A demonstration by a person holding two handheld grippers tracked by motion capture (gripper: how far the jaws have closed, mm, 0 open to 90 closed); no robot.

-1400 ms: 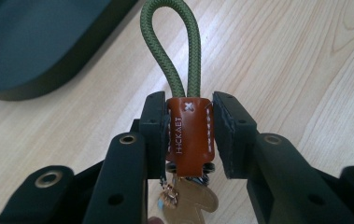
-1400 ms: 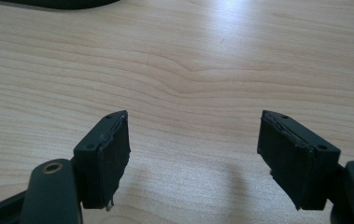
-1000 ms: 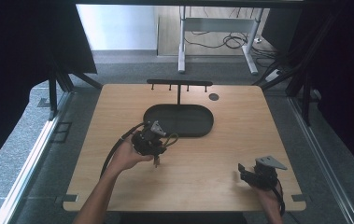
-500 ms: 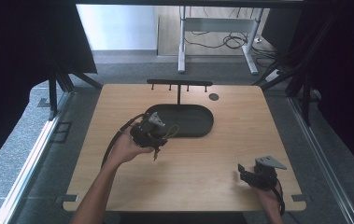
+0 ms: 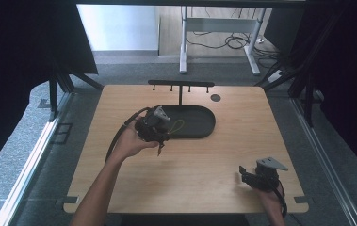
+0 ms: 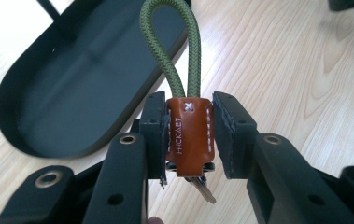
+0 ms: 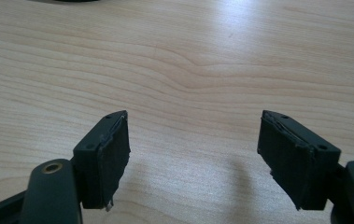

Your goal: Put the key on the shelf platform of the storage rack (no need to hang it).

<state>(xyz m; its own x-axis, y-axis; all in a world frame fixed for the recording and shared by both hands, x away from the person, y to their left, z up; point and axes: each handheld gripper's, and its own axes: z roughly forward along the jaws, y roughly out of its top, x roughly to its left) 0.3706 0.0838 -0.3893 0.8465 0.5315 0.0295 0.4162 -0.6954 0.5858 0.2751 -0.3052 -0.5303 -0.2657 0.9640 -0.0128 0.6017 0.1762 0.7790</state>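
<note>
My left gripper is shut on a key fob: a brown leather sleeve with white stitching pressed between both pads. A green cord loop rises from the sleeve, and a metal key tip hangs below it. In the high view the left gripper is held above the table at the left end of the black oval tray, the cord loop over the tray. My right gripper is open over bare wood; in the high view the right gripper sits near the front right corner.
A black hook rack stands behind the tray on a post. A small dark round disc lies at the back right of the wooden table. Floor, a desk frame and cables lie beyond the far edge.
The left hand has lifted the gripper with the key fob and carried it away from the table front toward the tray. The right gripper has stayed put.
</note>
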